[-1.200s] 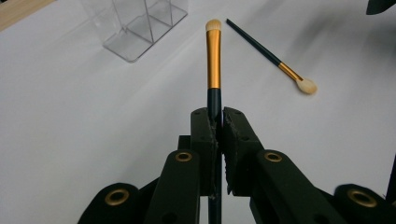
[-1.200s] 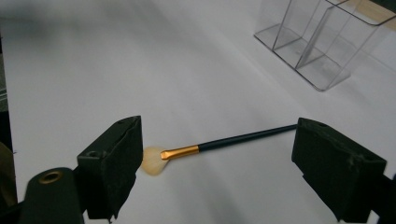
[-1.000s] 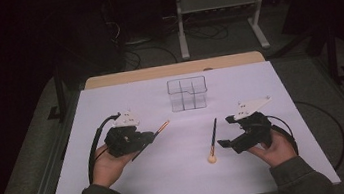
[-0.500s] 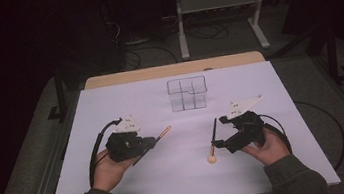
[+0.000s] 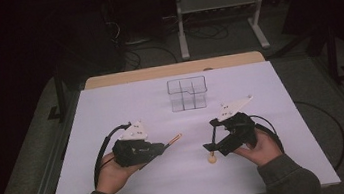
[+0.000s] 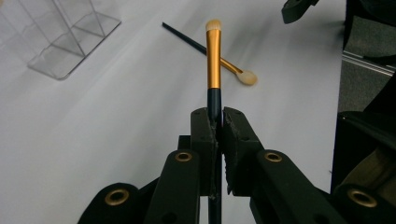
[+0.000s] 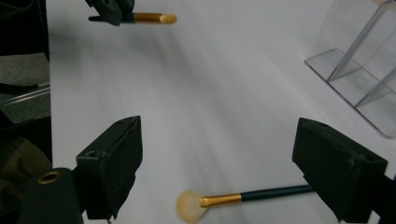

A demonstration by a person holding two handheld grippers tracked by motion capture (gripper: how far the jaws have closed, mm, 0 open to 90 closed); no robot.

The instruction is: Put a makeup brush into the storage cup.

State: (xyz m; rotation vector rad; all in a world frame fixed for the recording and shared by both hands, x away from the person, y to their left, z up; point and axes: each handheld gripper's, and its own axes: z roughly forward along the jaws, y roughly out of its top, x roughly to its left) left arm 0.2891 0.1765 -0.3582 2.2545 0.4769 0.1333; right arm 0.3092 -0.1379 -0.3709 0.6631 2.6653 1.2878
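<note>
Left gripper clamps a brush near the clear organizer; nearer the person, right gripper gapes wide over the fan brush

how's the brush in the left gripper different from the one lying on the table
The held brush is clamped in the shut left gripper, off the table; the loose brush lies flat between the open right gripper's jaws. The held brush's tip is small and narrow; the loose brush's is wider and fluffier. Both have gold ferrules and dark handles.
</note>
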